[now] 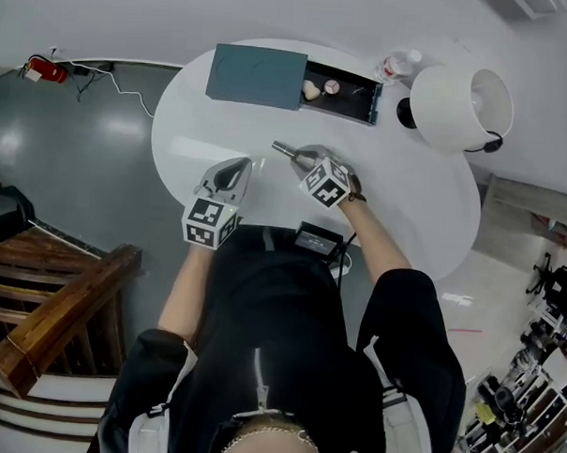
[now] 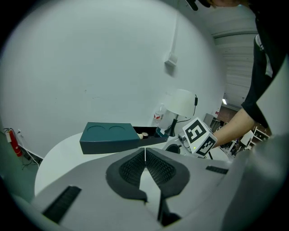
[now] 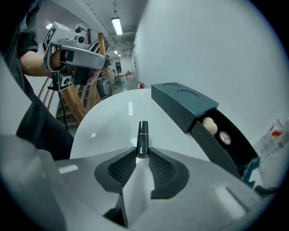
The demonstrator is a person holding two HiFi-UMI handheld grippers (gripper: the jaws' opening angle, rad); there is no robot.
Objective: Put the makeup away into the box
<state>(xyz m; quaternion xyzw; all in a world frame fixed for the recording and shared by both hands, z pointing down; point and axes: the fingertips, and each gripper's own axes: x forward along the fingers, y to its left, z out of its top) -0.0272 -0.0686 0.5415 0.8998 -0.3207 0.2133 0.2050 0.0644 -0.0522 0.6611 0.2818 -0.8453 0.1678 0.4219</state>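
You hold two tongs. Your right tongs (image 3: 142, 155) are clenched on one black lipstick (image 3: 142, 139), above the counter (image 1: 411, 203). Your left tongs (image 2: 145, 153) are pressed together with nothing in them. One box (image 1: 257, 75) sits at the far side, its drawer (image 1: 357, 89) pulled out, with one sponge (image 1: 311, 90) and one compact (image 1: 333, 86) inside. One lamp (image 1: 458, 106) and one bottle (image 1: 396, 66) stand beside it.

lipstick (image 3: 142, 139) base hidden between fingers (image 3: 161, 169), bottle (image 1: 396, 66) label unreadable
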